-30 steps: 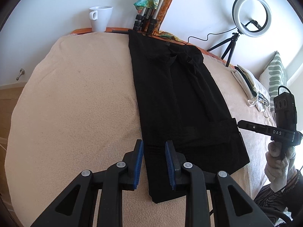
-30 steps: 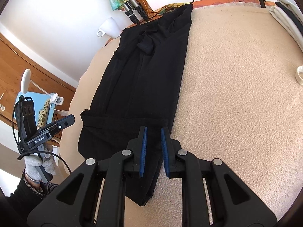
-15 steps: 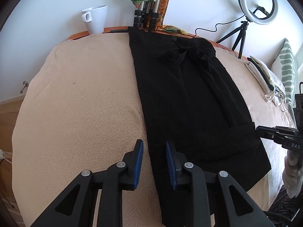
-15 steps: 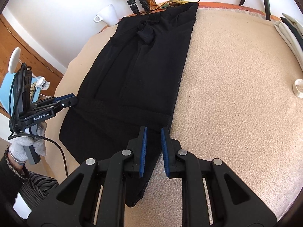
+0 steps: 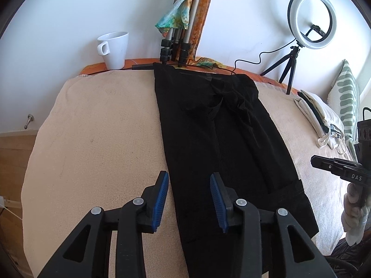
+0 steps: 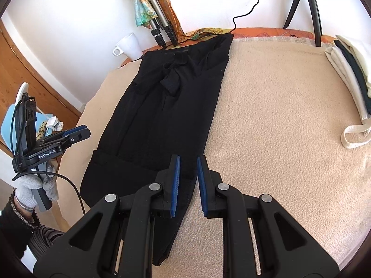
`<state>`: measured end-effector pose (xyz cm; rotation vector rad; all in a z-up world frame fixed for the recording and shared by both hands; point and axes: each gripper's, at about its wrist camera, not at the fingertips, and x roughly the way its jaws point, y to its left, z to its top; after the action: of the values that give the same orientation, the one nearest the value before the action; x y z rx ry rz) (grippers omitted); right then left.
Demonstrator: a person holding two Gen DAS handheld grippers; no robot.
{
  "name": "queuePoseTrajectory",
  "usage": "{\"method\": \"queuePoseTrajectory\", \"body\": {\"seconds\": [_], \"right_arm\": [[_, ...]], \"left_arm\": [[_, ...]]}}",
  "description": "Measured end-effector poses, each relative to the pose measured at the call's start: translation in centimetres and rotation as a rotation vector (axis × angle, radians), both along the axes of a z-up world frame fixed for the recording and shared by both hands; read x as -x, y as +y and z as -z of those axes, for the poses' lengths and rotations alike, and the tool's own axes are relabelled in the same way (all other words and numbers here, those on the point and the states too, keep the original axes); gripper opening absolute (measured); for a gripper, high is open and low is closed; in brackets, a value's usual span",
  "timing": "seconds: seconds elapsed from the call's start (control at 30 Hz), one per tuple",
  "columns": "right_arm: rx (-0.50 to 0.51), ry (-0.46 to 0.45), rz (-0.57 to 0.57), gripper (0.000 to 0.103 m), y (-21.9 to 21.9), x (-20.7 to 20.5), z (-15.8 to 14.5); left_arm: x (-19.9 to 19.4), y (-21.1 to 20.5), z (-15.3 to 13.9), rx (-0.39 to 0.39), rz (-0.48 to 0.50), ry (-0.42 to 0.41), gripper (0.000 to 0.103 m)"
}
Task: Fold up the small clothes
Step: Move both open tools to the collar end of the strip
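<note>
In the left wrist view, the left tool (image 5: 188,199) is hanging wide open and holding nothing, with the left edge of the black garment (image 5: 222,143) lying between its fingers. The garment is stretching from 12 o'clock down to 6 o'clock on the beige blanket (image 5: 97,134). A white mug (image 5: 114,49) is standing at 11 o'clock.

In the right wrist view, the right tool (image 6: 188,183) is sitting partly open and empty over the black garment's (image 6: 167,115) right edge. The left tool (image 6: 67,139) is showing at 9 o'clock.
</note>
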<state>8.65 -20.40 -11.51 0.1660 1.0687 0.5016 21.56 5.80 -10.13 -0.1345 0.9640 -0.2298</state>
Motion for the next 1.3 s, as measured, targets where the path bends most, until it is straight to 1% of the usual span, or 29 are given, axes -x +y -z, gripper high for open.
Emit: {"method": "queuePoseTrajectory", "body": {"seconds": [0.07,0.13,0.17,0.2,0.23,0.4,0.47,0.5,0.73,0.8,0.87,1.07,1.2,1.23,1.3], "right_arm": [[-0.008,0.019,0.003,0.017,-0.2,-0.9,0.1],[-0.012,0.036,-0.004,0.025,-0.2,-1.8,0.1],[-0.006,0.038,-0.006,0.037,-0.2,-2.3,0.1],[0.000,0.035,-0.001,0.047,-0.2,-2.8,-0.1],[0.000,0.029,0.001,0.048,-0.2,-3.4,-0.3],[-0.027,0.013,0.006,0.048,-0.9,-7.2,-1.1],[-0.036,0.004,0.016,0.048,-1.4,-9.1,-1.0],[-0.043,0.004,0.022,0.048,-1.6,-10.1,-0.8],[-0.104,0.031,0.073,0.048,-2.3,-17.5,1.3],[-0.139,0.051,0.085,0.048,-2.4,-19.4,2.0],[-0.153,0.065,0.089,0.048,-2.3,-20.9,2.7],[-0.130,0.080,0.088,0.048,-1.2,-24.2,4.4],[-0.102,0.063,0.077,0.048,-0.2,-25.8,4.8],[-0.085,0.054,0.070,0.047,0.2,-26.1,4.9],[-0.045,0.037,0.052,0.041,1.0,-26.8,5.1]], "left_arm": [[-0.9,0.3,-0.1,0.013,-0.008,-0.001,0.038],[-2.0,0.7,-0.4,0.024,-0.013,-0.006,0.039],[-2.5,0.9,-0.5,0.027,-0.015,-0.003,0.039],[-3.1,1.1,-0.6,0.032,-0.016,-0.001,0.040],[-3.8,1.3,-0.7,0.037,-0.015,0.000,0.040],[-7.0,2.0,-0.8,0.040,-0.011,-0.001,0.040],[-8.4,2.2,-0.5,0.049,-0.007,0.005,0.043],[-9.1,2.3,-0.3,0.052,-0.010,0.007,0.045],[-13.5,3.3,1.2,0.130,-0.040,0.022,0.045],[-14.8,3.5,1.5,0.136,-0.045,0.028,0.045],[-15.9,3.5,1.8,0.131,-0.045,0.033,0.046],[-19.3,3.4,2.9,0.106,-0.045,0.039,0.048],[-21.7,3.9,4.0,0.113,-0.088,0.056,0.048],[-22.2,3.9,4.2,0.112,-0.090,0.059,0.048],[-23.1,3.6,4.6,0.090,-0.089,0.052,0.048]]}}
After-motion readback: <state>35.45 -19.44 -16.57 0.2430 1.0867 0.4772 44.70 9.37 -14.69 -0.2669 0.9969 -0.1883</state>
